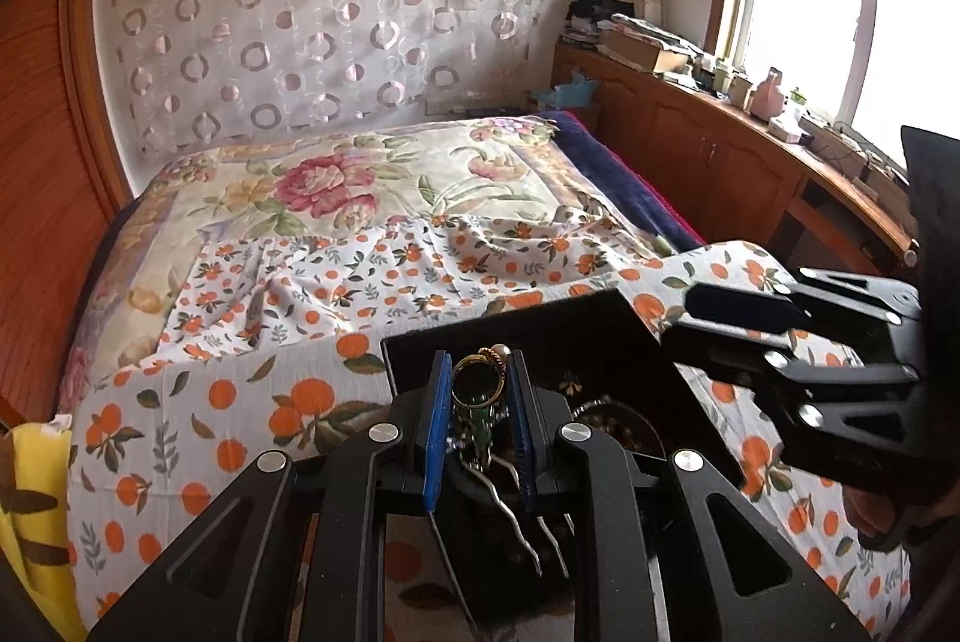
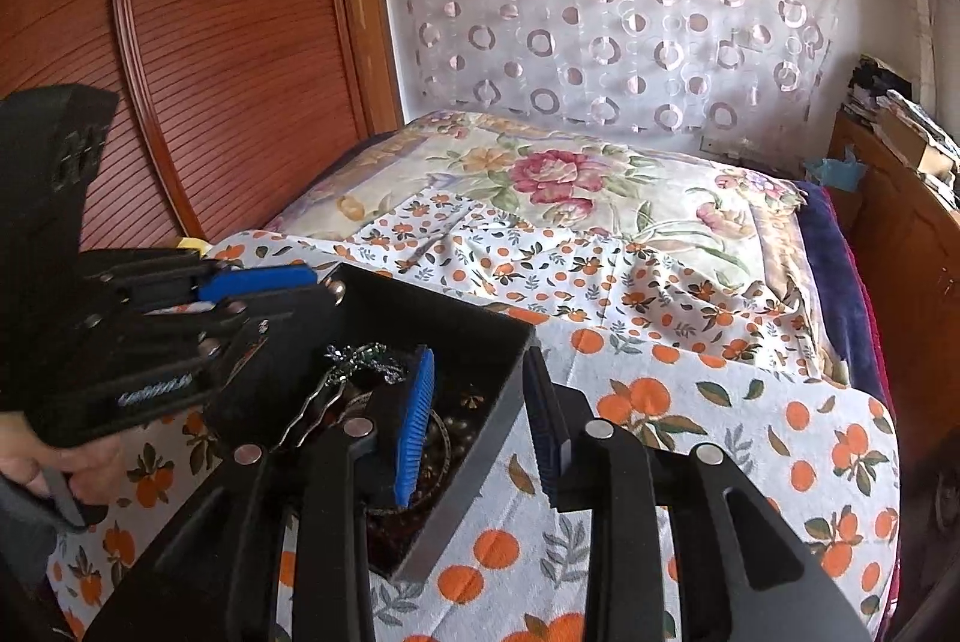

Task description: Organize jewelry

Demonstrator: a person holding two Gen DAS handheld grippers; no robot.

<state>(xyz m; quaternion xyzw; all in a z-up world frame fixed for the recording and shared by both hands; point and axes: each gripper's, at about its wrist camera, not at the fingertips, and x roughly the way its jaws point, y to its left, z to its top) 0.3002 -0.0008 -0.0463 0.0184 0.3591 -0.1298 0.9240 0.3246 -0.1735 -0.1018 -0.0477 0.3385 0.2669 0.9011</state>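
A black open jewelry box (image 1: pixel 576 324) sits on the bed's orange-print sheet; it also shows in the right wrist view (image 2: pixel 480 342). My left gripper (image 1: pixel 480 402) is shut on a gold and green hairpin ornament (image 1: pixel 477 396) and holds it over the box, its wavy silver prongs hanging toward me. In the right wrist view the left gripper (image 2: pixel 264 294) reaches in from the left. My right gripper (image 2: pixel 480 402) is open and straddles the box's right wall, one blue pad (image 2: pixel 417 420) inside. Beads and a silver ornament (image 2: pixel 360 360) lie in the box.
The bed (image 1: pixel 360 198) has a floral quilt behind the orange-print sheet. A wooden wardrobe (image 2: pixel 210 42) stands at left. A wooden cabinet (image 1: pixel 720 144) with clutter runs under the window at right. A yellow cloth (image 1: pixel 30 510) lies at the bed's left edge.
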